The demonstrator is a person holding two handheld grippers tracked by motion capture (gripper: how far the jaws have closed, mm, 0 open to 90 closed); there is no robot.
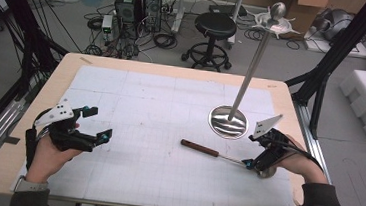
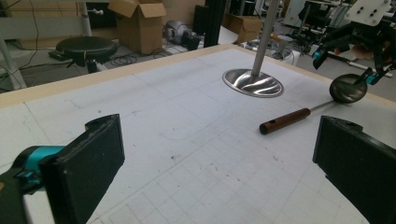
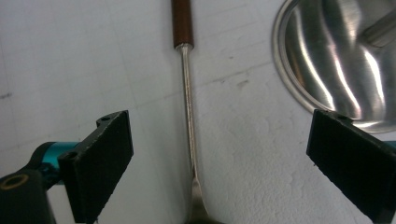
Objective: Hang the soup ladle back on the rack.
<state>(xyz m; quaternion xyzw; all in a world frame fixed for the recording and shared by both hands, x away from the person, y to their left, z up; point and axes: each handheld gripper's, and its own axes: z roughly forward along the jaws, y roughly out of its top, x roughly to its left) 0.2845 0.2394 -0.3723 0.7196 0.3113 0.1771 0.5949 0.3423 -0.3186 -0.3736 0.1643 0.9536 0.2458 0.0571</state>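
A ladle (image 1: 199, 148) with a brown wooden handle and a thin metal shaft lies on the white gridded mat (image 1: 160, 106), its bowl at the right end. My right gripper (image 1: 251, 150) hovers over the shaft near the bowl. In the right gripper view the shaft (image 3: 187, 93) runs up between the wide-apart jaws of this gripper (image 3: 219, 158), and neither pad touches it. My left gripper (image 1: 100, 123) rests at the table's left side, open and empty (image 2: 219, 168). From it I see the ladle (image 2: 285, 121) and the right gripper (image 2: 344, 67) farther off.
A steel stand with a round base (image 1: 228, 122) and a tall pole topped by hooks (image 1: 276, 21) rises just behind the ladle; its base (image 3: 322, 60) lies close to the right jaw. Beyond the table stand a stool (image 1: 215, 25) and computer towers (image 1: 139, 1).
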